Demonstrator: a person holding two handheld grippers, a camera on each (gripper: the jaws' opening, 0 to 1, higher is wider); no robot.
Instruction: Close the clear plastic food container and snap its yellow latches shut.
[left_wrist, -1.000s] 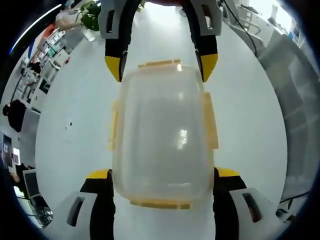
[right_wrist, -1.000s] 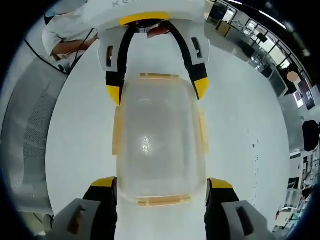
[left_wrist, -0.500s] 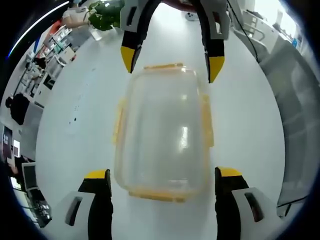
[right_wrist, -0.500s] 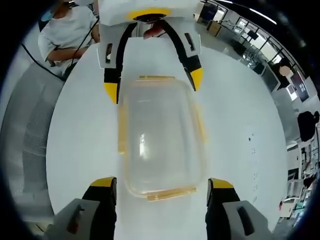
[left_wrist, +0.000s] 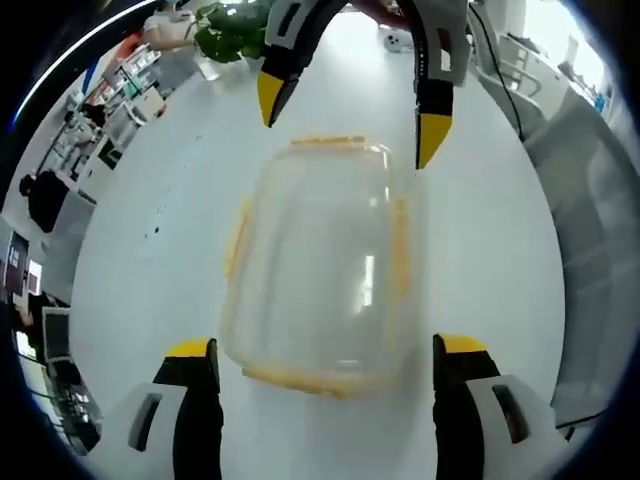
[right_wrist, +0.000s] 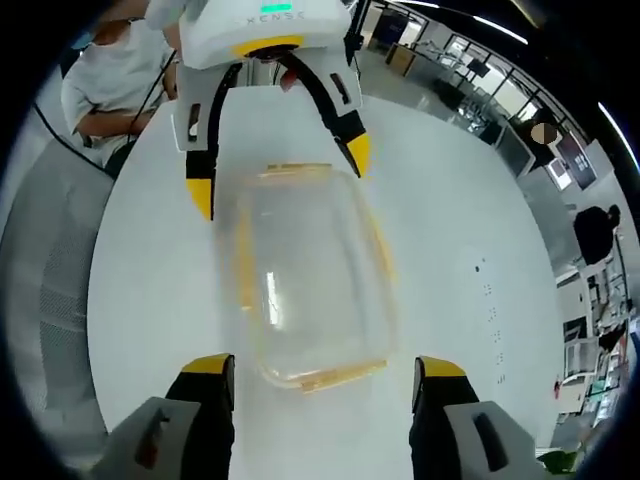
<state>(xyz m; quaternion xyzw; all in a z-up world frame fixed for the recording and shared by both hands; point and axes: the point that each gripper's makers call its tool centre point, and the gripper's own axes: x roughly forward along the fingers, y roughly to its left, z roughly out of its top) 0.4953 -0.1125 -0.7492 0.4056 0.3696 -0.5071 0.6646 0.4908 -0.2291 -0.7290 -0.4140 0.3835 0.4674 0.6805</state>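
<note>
The clear container with its yellow latches sits on the white counter, between the left tongs and right tongs, both spread wide, touching nothing.

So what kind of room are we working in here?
Probably an open-plan office or lab. The container sits on a broad white table, a potted plant stands at its far end, desks and shelving fill the background, and long ceiling light strips run overhead.
</note>
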